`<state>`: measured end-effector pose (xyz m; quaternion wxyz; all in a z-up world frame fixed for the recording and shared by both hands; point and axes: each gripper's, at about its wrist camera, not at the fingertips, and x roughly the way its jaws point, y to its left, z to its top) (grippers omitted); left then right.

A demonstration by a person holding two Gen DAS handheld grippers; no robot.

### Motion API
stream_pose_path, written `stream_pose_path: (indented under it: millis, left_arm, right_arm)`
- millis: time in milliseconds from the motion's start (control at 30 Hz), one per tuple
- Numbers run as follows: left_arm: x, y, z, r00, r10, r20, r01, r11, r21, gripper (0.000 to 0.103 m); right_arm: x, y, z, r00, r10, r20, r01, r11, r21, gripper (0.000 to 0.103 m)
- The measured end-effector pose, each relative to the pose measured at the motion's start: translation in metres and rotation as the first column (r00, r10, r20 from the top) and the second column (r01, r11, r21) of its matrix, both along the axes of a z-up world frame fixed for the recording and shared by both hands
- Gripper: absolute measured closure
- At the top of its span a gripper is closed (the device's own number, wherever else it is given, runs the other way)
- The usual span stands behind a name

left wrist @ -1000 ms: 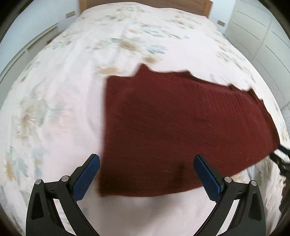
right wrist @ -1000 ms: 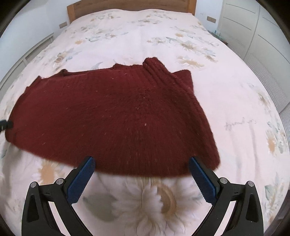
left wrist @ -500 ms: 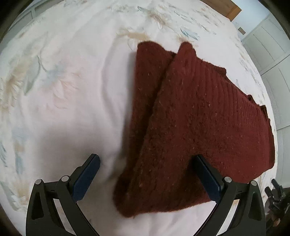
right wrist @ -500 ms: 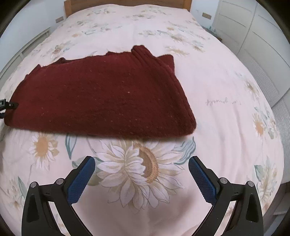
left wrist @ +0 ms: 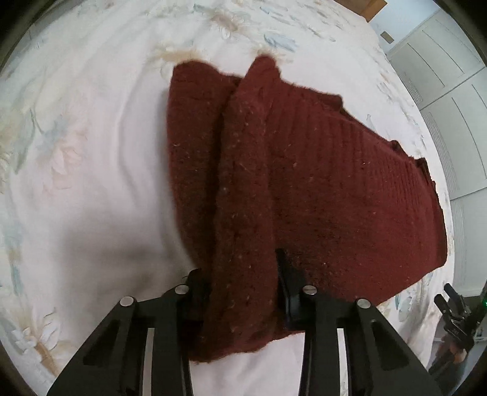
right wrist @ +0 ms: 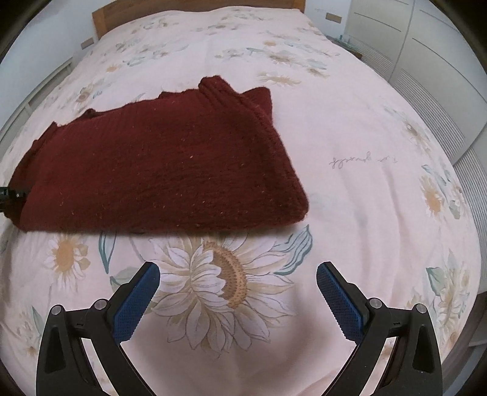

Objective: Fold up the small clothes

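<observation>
A dark red knitted sweater (right wrist: 164, 170) lies folded on the floral bedspread (right wrist: 350, 128). In the left wrist view the sweater (left wrist: 319, 189) fills the middle, and my left gripper (left wrist: 243, 274) is shut on a raised fold at its near end; the pads are hidden in the knit. My right gripper (right wrist: 237, 289) is open and empty, hovering over a sunflower print, a short way back from the sweater's near edge. The tip of the left gripper (right wrist: 9, 195) shows at the sweater's left end in the right wrist view.
The wooden headboard (right wrist: 194, 9) stands at the far end of the bed. White wardrobe doors (right wrist: 426, 61) run along the right side. The right gripper (left wrist: 456, 313) shows dimly at the lower right edge of the left wrist view.
My left gripper has closed on the sweater's end fold, from wide open. My right gripper has stayed open and drawn back from the sweater's near edge.
</observation>
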<state>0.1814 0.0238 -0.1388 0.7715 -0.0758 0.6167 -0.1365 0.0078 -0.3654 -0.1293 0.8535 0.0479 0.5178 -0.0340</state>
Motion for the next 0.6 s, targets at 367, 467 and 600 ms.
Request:
stream_pose_path:
  millis: [367,467,600]
  left_arm:
    - [-0.006,-0.069,0.102,0.987,-0.111,0.112,0.124,0.986,-0.113,0.082]
    - [0.001,-0.107,0.124,0.982,-0.132,0.137,0.15,0.98,-0.13,0.082]
    - [0.007,-0.181,0.137,0.959,-0.222,0.175,0.242,0.964,-0.109,0.082]
  right_arm:
    - [-0.006,-0.035,0.032,0.994,-0.066,0.084,0.063,0.997,0.039,0.0]
    - [-0.008,-0.051,0.043,0.99,-0.093,0.109,0.086,0.994,0.063,0.0]
    - [-0.016,-0.069,0.059,0.984,-0.112,0.141,0.106,0.993,0.05,0.0]
